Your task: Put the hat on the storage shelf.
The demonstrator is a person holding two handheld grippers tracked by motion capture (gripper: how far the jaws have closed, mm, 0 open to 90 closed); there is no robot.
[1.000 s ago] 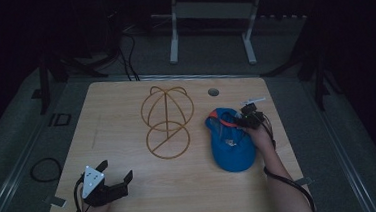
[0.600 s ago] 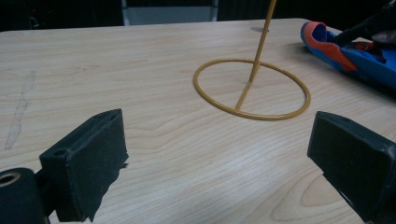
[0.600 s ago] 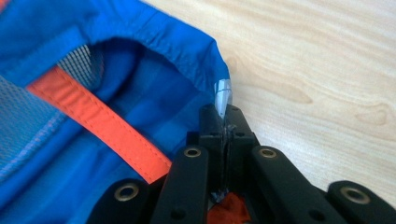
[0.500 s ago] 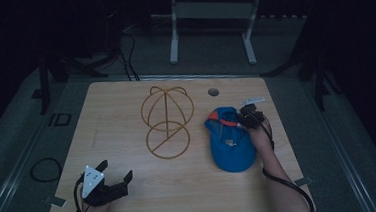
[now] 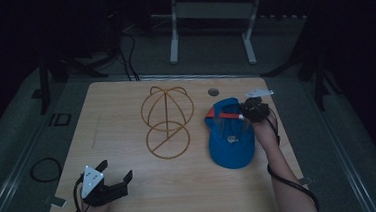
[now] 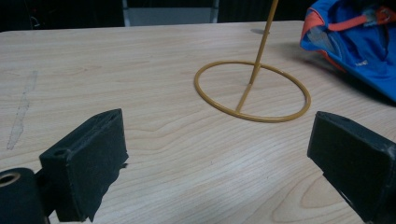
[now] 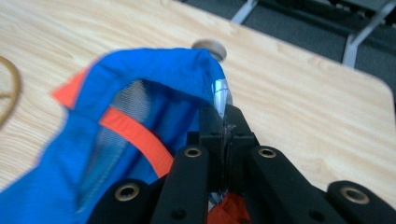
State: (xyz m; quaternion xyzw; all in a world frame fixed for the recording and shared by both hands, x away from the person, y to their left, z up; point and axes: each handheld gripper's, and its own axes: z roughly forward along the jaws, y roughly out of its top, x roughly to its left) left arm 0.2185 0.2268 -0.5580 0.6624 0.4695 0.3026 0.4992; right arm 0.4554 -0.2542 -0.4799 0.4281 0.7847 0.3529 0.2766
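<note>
A blue cap [image 5: 231,145] with orange trim lies at the right of the wooden table [image 5: 116,116], its far edge raised off the wood. My right gripper [image 5: 246,113] is shut on that raised edge; in the right gripper view the jaws [image 7: 224,119] pinch the blue fabric [image 7: 154,84]. A yellow wire hat stand [image 5: 167,120] stands mid-table, left of the cap. My left gripper [image 5: 116,170] rests open at the near left corner, nothing between its fingers. In the left gripper view [image 6: 224,158] it faces the stand's ring base [image 6: 252,91] and the cap [image 6: 359,42].
A round cable hole [image 5: 213,91] sits in the table just beyond the cap, also in the right gripper view [image 7: 209,46]. A metal frame [image 5: 209,14] stands on the floor behind the table. A cable loop [image 5: 45,168] lies on the floor at left.
My right hand has risen and pulled the cap's far edge up with it, so the orange band now shows. The left gripper has stayed put.
</note>
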